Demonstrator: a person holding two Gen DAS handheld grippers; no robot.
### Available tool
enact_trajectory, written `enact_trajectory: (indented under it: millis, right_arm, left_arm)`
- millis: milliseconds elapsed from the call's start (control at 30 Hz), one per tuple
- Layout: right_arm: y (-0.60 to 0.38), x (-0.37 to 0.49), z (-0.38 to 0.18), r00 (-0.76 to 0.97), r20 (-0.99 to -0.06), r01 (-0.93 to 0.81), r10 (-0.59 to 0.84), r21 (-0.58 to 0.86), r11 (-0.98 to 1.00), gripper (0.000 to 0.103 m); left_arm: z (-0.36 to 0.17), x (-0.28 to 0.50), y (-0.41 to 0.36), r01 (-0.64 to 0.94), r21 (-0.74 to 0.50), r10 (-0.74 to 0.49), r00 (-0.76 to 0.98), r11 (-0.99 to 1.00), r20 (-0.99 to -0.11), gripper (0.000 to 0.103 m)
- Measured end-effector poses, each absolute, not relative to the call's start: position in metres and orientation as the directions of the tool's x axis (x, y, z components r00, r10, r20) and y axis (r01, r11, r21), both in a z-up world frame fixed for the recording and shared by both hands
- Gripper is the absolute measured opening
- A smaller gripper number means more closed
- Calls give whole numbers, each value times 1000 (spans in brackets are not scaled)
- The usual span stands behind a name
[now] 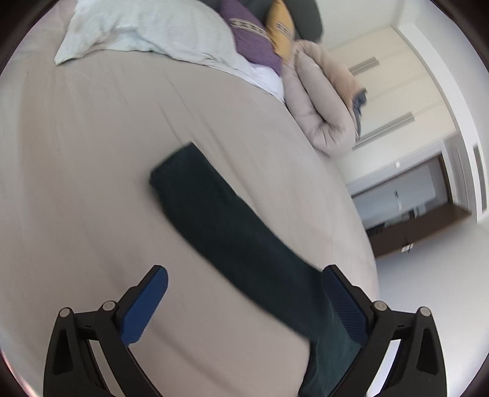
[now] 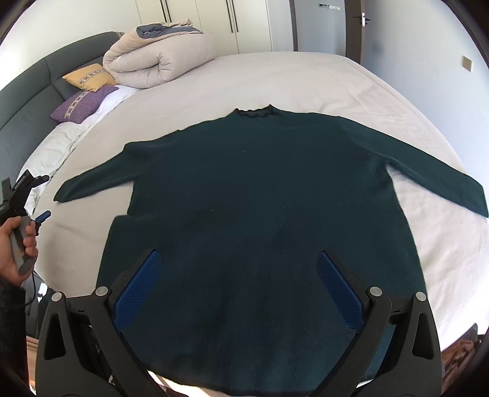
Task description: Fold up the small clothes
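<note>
A dark green sweater [image 2: 259,195] lies spread flat on the bed, collar at the far side, both sleeves stretched out sideways. My right gripper [image 2: 238,268] is open and empty, hovering over the sweater's lower body near the hem. My left gripper [image 1: 244,284] is open and empty, above the bed beside the sweater's left sleeve [image 1: 220,213], whose cuff points away from me. The sleeve passes by the right finger [image 1: 342,302]. The left gripper also shows in the right wrist view [image 2: 39,218], held in a hand at the left edge.
The bed [image 2: 305,76] has a beige sheet. A rolled beige duvet [image 2: 159,58], a yellow cushion [image 2: 88,76], a purple cushion [image 2: 82,103] and a white pillow [image 1: 146,27] lie by the dark headboard [image 2: 27,91]. Wardrobe doors [image 2: 214,21] stand behind.
</note>
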State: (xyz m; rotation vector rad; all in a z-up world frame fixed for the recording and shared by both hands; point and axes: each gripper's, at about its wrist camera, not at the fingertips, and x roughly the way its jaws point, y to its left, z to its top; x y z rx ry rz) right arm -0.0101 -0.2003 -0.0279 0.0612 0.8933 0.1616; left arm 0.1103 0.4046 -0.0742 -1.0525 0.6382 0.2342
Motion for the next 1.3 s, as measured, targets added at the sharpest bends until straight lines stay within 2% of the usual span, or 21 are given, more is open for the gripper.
enact_trajectory:
  millis: [33, 100, 167, 467, 533, 567, 600, 633, 667, 833, 967, 1033, 1100, 1200, 1300]
  right_arm:
    - [-198, -4, -29, 615, -769, -117, 174, 129, 985, 103]
    - [-196, 4, -32, 612, -770, -117, 180, 137, 984, 103]
    - [-192, 15, -37, 605, -775, -120, 183, 138, 983, 103]
    - [-186, 44, -52, 598, -773, -119, 211, 175, 977, 102]
    - [-185, 48, -54, 597, -772, -120, 217, 182, 976, 102]
    - [-185, 49, -56, 596, -772, -119, 219, 185, 975, 101]
    - [-187, 50, -57, 593, -774, -117, 222, 191, 975, 100]
    - [-189, 52, -59, 591, -775, -113, 225, 197, 974, 97]
    - [-191, 53, -60, 589, -775, -108, 229, 205, 973, 96]
    - [-211, 53, -65, 593, -767, -74, 245, 251, 965, 84]
    - [-235, 54, -72, 597, -759, -34, 260, 300, 953, 82]
    - [-250, 60, -78, 595, -754, -6, 278, 342, 940, 82]
    - [-266, 67, -83, 596, -745, 14, 300, 384, 923, 82]
    - [-288, 82, -90, 592, -725, 38, 353, 463, 886, 82]
    - [-302, 106, -99, 559, -697, 30, 448, 557, 830, 83]
  left_arm:
    - [-82, 114, 413, -484, -742, -113, 798, 463, -592, 93]
    - [-100, 123, 422, -509, -766, -131, 793, 392, -595, 77]
    - [-116, 129, 429, -520, -786, -147, 795, 334, -589, 72]
    - [-135, 134, 454, -538, -816, -47, 828, 209, -558, 70]
    - [-134, 139, 455, -551, -805, -34, 820, 220, -571, 63]
    - [-134, 142, 455, -559, -797, -32, 814, 226, -580, 53]
    - [-133, 148, 454, -564, -794, -37, 810, 227, -585, 34]
    - [-135, 152, 453, -567, -792, -51, 805, 227, -591, 22]
    - [-136, 157, 452, -574, -785, -65, 796, 234, -602, 5]
    - [-98, 177, 428, -571, -699, 6, 777, 430, -630, 6]
    - [-47, 209, 368, -464, -559, 25, 785, 687, -620, 6]
    - [-23, 233, 310, -338, -427, -7, 778, 839, -628, 6]
    - [-4, 249, 227, -166, -209, -4, 773, 964, -634, 6]
    - [-4, 245, 119, 40, 71, 12, 790, 997, -613, 6]
    - [-23, 231, 52, 155, 251, 23, 809, 956, -588, 6]
